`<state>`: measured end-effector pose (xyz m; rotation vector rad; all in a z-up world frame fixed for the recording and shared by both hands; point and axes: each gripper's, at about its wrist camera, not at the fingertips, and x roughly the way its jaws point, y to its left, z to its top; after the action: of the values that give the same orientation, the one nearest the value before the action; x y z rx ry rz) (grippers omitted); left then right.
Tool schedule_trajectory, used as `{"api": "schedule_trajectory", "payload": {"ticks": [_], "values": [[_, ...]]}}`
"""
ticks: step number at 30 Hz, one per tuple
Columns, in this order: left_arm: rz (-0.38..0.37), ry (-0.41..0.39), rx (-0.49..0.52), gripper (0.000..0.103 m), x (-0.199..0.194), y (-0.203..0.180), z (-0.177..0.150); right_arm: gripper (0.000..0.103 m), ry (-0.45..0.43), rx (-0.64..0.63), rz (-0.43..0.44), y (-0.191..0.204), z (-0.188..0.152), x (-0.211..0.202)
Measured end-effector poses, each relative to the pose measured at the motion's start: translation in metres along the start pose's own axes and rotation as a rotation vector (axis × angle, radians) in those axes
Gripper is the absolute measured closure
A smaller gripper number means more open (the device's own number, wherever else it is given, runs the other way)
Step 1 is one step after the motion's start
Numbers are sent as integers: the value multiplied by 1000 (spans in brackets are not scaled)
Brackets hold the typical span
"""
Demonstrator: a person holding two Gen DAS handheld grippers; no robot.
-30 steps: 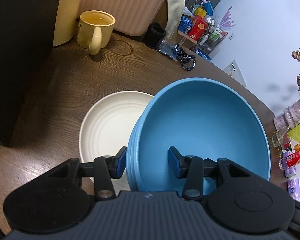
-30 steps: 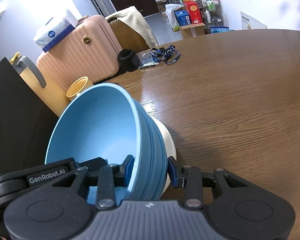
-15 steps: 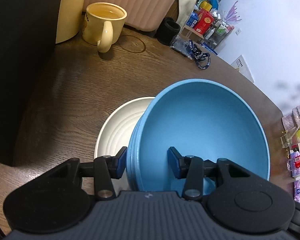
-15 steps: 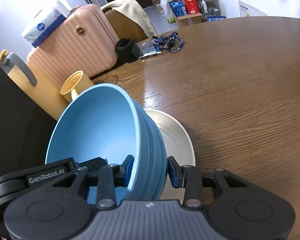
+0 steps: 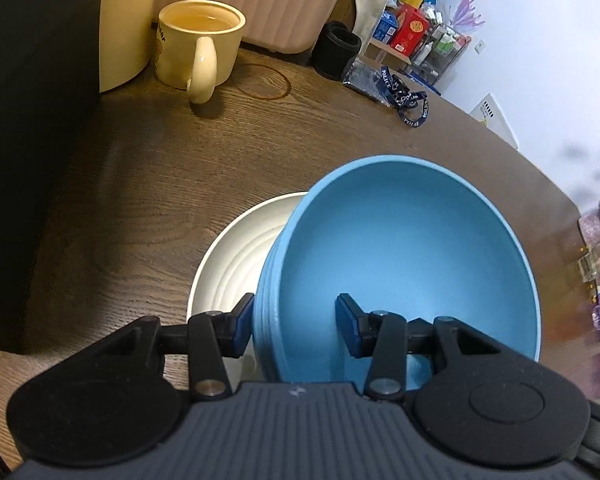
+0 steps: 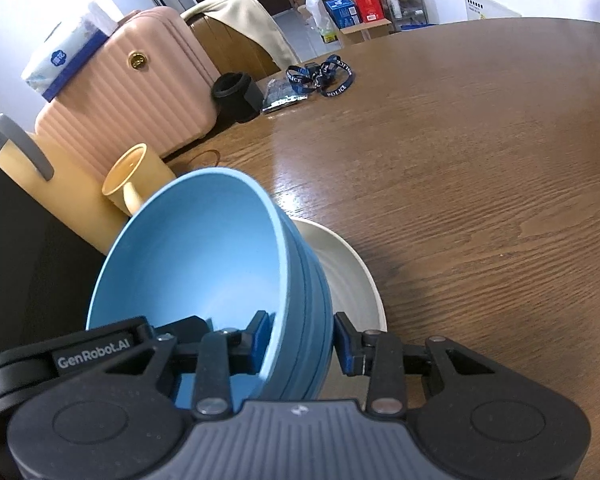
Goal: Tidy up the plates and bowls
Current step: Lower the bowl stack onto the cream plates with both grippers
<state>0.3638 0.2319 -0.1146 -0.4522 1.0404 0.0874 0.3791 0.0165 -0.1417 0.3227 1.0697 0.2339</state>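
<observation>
Both tongs, left tongs (image 5: 296, 328) and right tongs (image 6: 300, 340), clamp opposite walls of the blue bowl (image 5: 404, 264), over the white plate (image 5: 236, 264) (counter below). Lower level, centre it, release together.

"GenRobot.AI" stands in pale letters on the right gripper (image 6: 295, 340)'s black body; beyond it on the wooden table (image 6: 480, 168), the dark blue lanyard (image 6: 324, 76) reads "POLICE"; other labels are illegible.

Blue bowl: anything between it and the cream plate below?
Nothing visible. The blue ribbed bowl, held by both tools, hangs tilted over the bare cream ridged plate; the yellow ceramic mug stands well clear.
</observation>
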Motion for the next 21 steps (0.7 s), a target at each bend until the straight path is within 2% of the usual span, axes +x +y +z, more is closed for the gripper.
{"api": "schedule_trajectory", "payload": {"ticks": [4,6,8,9,10,14,17,18,20,21], "values": [[11,-5,15,58,0,-3,0,67,-3,0,12,-2,1,1],[26,-12,19,54,-2,-5,-1,67,-8,-1,24,-4,2,0],[34,-24,20,43,-5,-4,0,53,-20,-4,31,-3,2,-3],[48,-34,19,38,-7,-3,0,50,-30,-7,25,-3,3,-5],[61,-46,17,29,-10,-1,0,45,-38,-9,19,-3,3,-7],[77,-78,7,17,-19,7,0,19,-70,-2,30,-7,4,-16],[81,-113,-2,4,-29,13,-1,11,-95,-11,34,-7,4,-24],[81,-131,-3,2,-33,14,-1,10,-105,-17,32,-6,4,-26],[69,-161,2,0,-41,17,-2,0,-125,-30,33,-4,3,-32],[64,-178,8,0,-45,18,-3,0,-137,-34,32,-4,3,-35]]}}
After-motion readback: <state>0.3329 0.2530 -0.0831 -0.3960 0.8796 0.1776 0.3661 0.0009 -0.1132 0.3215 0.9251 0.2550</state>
